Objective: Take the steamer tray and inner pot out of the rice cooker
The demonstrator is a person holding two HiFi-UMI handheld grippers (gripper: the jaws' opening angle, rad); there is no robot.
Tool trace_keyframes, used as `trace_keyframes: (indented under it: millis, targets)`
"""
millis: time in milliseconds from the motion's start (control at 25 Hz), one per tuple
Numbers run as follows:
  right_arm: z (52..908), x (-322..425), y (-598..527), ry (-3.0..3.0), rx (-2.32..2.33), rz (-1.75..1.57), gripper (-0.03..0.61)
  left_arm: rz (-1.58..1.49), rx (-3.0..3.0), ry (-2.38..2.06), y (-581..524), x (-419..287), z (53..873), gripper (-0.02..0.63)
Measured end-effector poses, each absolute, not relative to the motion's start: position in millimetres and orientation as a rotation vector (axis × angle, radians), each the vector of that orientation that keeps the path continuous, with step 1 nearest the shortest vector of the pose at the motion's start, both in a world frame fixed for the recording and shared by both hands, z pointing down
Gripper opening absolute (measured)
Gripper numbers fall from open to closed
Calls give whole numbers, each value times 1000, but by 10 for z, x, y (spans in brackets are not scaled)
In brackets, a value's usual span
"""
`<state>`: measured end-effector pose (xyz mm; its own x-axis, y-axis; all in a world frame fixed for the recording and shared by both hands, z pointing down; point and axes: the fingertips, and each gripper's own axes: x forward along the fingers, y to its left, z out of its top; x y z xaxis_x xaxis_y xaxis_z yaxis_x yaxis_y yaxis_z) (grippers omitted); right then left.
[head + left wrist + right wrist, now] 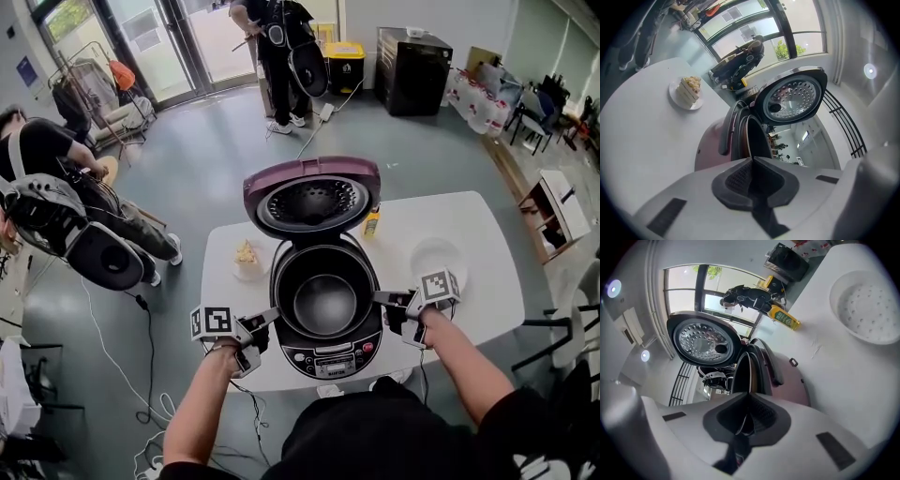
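Note:
The maroon rice cooker (323,354) stands open on the white table (487,309), its lid (312,199) tipped back. The dark inner pot (325,300) sits inside it. My left gripper (273,319) is at the pot's left rim, and my right gripper (379,299) is at its right rim. In the left gripper view the left gripper (751,162) is shut, with the pot's thin rim (751,136) running in between the pads. In the right gripper view the right gripper (749,397) is likewise shut on the rim (742,373). The white perforated steamer tray (438,260) (871,310) lies on the table to the right.
A slice of cake on a small plate (247,256) (689,90) sits left of the cooker. A yellow bottle (372,222) (784,318) lies behind it to the right. One person (56,187) is at the left, another (281,47) stands at the back by the glass doors.

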<state>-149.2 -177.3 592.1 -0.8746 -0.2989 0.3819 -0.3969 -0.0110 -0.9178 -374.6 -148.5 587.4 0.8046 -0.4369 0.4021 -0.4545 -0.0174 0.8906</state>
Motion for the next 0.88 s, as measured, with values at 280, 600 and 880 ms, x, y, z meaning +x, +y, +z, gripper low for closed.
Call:
trace_keyframes:
  millis: [280, 600, 880]
  targets:
    - [5944, -1496, -1769, -2180, 727, 2045, 14, 6, 1646, -738, -1475, -3760, 5895, 9]
    - [5898, -1488, -1779, -2226, 732, 2060, 11, -18, 1629, -763, -1468, -3765, 5894, 6]
    - [5910, -1510, -1745, -2217, 696, 2073, 11, -9, 1631, -782, -1505, -3777, 5893, 15]
